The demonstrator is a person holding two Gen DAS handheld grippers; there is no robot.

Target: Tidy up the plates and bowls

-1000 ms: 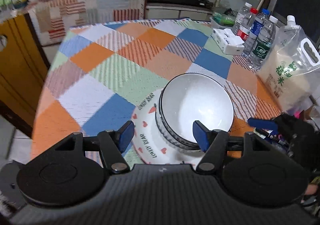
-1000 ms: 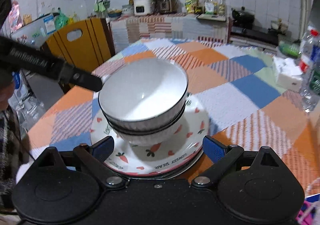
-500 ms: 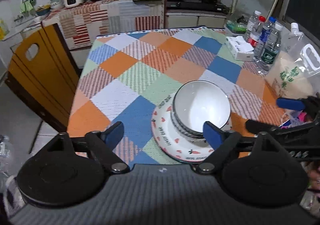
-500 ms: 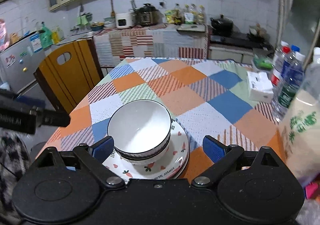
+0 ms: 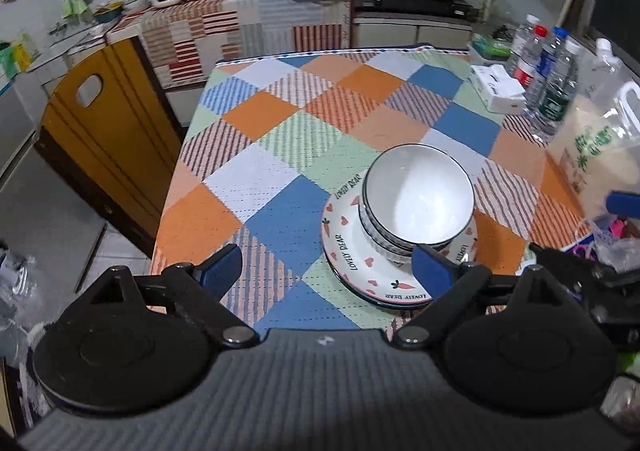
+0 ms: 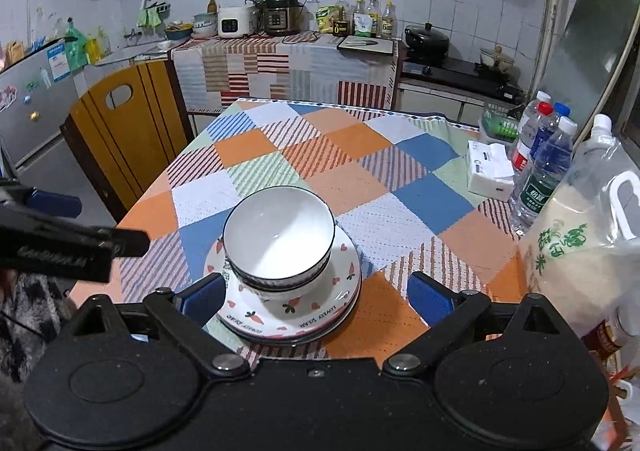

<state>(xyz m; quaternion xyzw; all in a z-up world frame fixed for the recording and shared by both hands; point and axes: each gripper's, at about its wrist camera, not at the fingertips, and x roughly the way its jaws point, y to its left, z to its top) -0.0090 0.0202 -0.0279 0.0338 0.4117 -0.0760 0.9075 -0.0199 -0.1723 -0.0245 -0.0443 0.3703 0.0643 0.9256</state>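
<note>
The bowls (image 6: 278, 239) are nested, one inside another, and stand on the stacked plates (image 6: 340, 291) at the near edge of the table (image 6: 360, 155). In the right wrist view the stack lies at about 11 o'clock from the camera; in the left wrist view the bowls (image 5: 418, 199) and plates (image 5: 348, 255) lie at about 1 o'clock. The stacking appears complete, so the step in hand is judged to be a clear withdrawal with the stack left undisturbed.

The right gripper (image 6: 318, 297) is spread wide and nothing is held; its left pad overlaps the plate rim in the picture, but whether it touches cannot be told. The left gripper (image 5: 328, 269) is likewise spread wide and empty, with its right pad seen in front of the plates.

For a good finish:

1. Both grippers should be kept fully spread, so that no pad catches a rim.
2. Each should be drawn back toward 6 o'clock along its own axis (a sideways sweep would risk nudging the plates off the near edge).
3. The bowls should be checked for level seating, since a slight offset from the plate centre is suggested in both views.

Further out, a tissue box (image 6: 490, 171) and water bottles (image 6: 548, 171) stand at 2 o'clock, with a rice bag (image 6: 576, 263) at 3 o'clock. A chair (image 6: 124, 135) stands at 10 o'clock beside the table.
</note>
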